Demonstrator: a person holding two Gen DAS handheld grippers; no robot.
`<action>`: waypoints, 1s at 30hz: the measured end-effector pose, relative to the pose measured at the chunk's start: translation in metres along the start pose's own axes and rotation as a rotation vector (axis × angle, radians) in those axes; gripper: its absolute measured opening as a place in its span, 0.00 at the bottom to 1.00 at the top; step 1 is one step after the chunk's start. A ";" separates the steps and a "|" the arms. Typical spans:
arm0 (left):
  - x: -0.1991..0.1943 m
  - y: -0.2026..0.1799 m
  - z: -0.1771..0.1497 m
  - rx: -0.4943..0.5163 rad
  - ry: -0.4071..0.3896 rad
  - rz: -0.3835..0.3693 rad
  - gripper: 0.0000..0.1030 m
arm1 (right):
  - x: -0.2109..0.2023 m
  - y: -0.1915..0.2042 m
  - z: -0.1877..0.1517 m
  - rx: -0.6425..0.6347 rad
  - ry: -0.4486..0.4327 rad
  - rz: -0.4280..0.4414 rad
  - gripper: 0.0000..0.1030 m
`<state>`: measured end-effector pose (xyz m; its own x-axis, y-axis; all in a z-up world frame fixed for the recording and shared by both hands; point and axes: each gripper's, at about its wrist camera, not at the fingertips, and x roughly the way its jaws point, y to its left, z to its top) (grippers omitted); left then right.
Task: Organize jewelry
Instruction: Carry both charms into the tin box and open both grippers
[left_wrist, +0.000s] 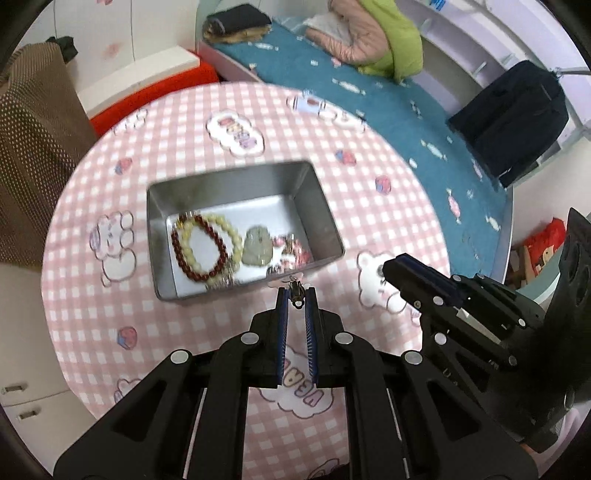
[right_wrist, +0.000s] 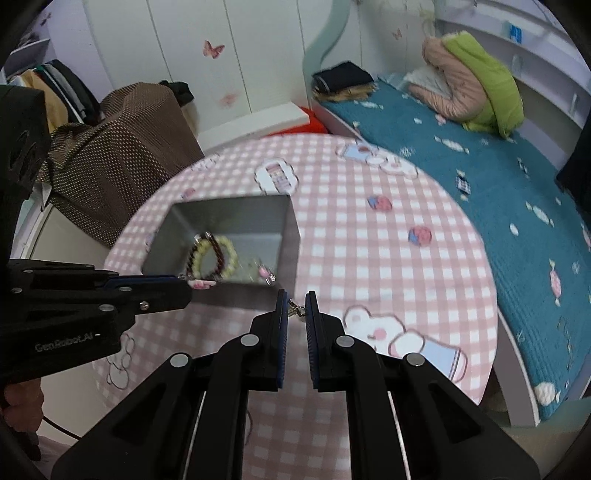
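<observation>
A small metal clasp (left_wrist: 296, 292) is pinched between the nearly closed left gripper (left_wrist: 296, 295); the right gripper (right_wrist: 296, 305), slightly parted, is seen around another clasp (right_wrist: 294, 307), beside the tin (left_wrist: 317, 206).

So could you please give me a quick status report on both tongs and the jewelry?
Left tongs shut on small clasp. Right tongs shut on metal clasp. Bead bracelets already in metal tin. Nothing blocking.

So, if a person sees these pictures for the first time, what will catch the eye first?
Probably the metal tin in the middle of the pink checked tablecloth, with a dark red bead bracelet and a pale yellow one lying inside. Next, the left gripper at the tin's near wall, pinching a small metal clasp, and the right gripper pinching another clasp.
</observation>
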<state>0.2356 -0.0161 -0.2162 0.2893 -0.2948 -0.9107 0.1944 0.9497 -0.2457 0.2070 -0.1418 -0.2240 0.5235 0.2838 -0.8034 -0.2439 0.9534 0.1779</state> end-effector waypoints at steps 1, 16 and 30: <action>-0.003 0.000 0.002 0.000 -0.010 0.001 0.08 | -0.002 0.002 0.003 -0.005 -0.009 0.004 0.08; 0.005 0.022 0.032 -0.087 -0.025 0.017 0.09 | 0.019 0.024 0.040 -0.072 -0.028 0.055 0.08; 0.044 0.044 0.059 -0.140 0.032 0.008 0.09 | 0.063 0.024 0.059 -0.075 0.041 0.057 0.10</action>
<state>0.3122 0.0062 -0.2475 0.2597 -0.2860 -0.9224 0.0594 0.9581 -0.2803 0.2825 -0.0954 -0.2368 0.4736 0.3313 -0.8161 -0.3338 0.9249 0.1817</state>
